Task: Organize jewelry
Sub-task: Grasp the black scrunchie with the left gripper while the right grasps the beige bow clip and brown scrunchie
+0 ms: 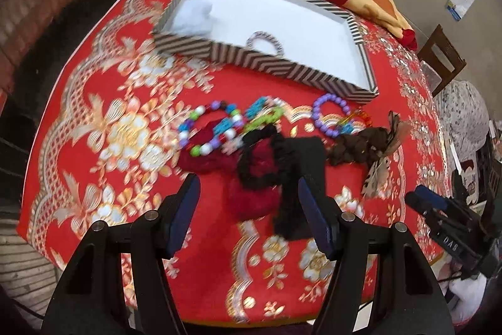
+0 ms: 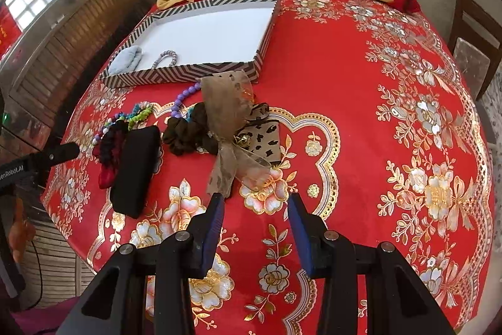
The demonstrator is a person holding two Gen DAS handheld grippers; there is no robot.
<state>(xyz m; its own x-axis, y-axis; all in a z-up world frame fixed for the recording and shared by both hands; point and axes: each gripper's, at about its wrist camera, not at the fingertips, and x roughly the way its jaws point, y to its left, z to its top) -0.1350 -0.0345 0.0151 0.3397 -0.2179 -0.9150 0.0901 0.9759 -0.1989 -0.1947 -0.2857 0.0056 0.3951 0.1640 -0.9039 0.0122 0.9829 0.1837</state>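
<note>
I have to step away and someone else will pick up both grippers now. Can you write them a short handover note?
Left gripper: open, empty, over the black scrunchie and dark red scrunchie.
Right gripper: open, empty, near the leopard bow.
Done: the striped tray holds a light blue scrunchie and a silver bracelet.
Left on the tablecloth: beaded bracelets, purple bead bracelet, brown scrunchie, black case, plus the bow and two scrunchies.
</note>
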